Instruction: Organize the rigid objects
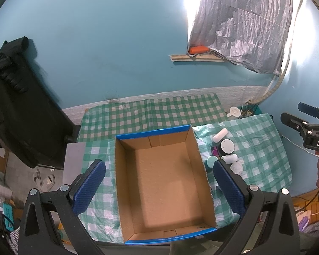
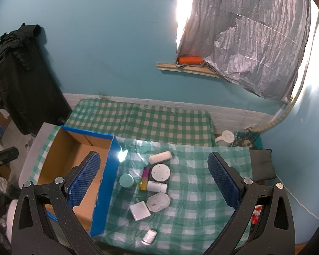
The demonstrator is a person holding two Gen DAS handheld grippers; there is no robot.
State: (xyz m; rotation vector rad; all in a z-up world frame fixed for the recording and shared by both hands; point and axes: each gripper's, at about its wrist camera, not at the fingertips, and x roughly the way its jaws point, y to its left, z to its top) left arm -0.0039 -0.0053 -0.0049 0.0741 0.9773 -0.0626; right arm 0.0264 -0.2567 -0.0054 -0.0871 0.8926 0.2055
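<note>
Box point(image 2: 78, 170) on table point(image 2: 202, 201) left, small items point(image 2: 153, 182) just right of it.

Blue-edged brown box point(image 1: 163, 182) on green-checked cloth point(image 2: 191, 201) (teal wall point(image 1: 106, 42))

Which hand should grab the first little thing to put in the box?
The right gripper: its open fingers frame the small items, like the teal round jar, on the checked cloth. The left gripper hangs open over the empty brown cardboard box.
</note>
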